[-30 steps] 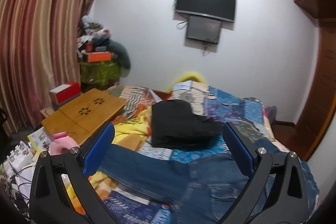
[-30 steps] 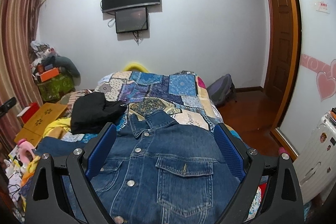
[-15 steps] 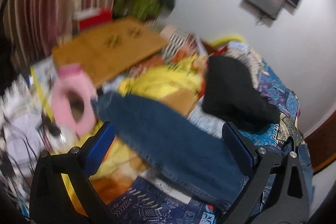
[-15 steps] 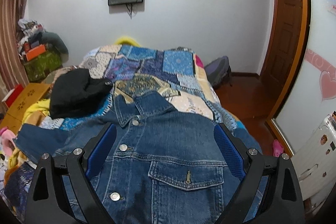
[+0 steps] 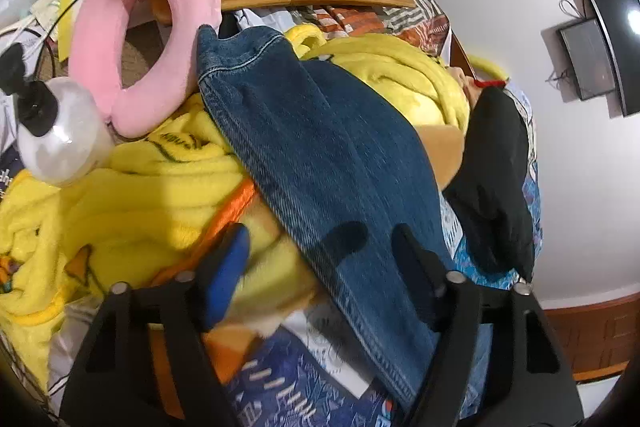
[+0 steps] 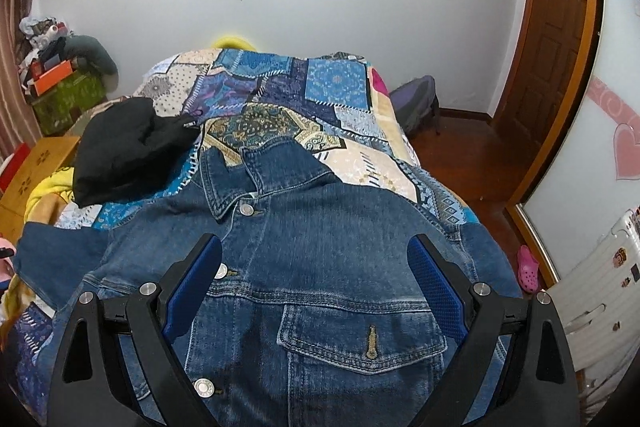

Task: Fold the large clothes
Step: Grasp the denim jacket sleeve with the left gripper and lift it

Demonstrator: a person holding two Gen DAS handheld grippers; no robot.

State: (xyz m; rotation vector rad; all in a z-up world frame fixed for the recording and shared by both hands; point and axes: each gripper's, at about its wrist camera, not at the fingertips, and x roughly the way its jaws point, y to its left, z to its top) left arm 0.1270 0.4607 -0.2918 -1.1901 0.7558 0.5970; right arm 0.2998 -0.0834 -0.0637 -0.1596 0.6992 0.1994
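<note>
The denim jacket [image 6: 320,267] lies face up on the quilt [image 6: 280,95], collar toward 12 o'clock. The right gripper [image 6: 314,283] hovers over its chest, jaws wide apart and empty. The left gripper [image 5: 320,247], jaws also spread and empty, straddles the sleeve [image 5: 320,147], which runs toward 11 o'clock over a yellow blanket [image 5: 140,195].

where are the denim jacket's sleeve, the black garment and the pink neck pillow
denim jacket's sleeve [image 5: 320,155], left wrist view, middle of the sleeve
black garment [image 6: 128,151], right wrist view, centre of the bundle
pink neck pillow [image 5: 104,39], left wrist view, left side of the ring
</note>
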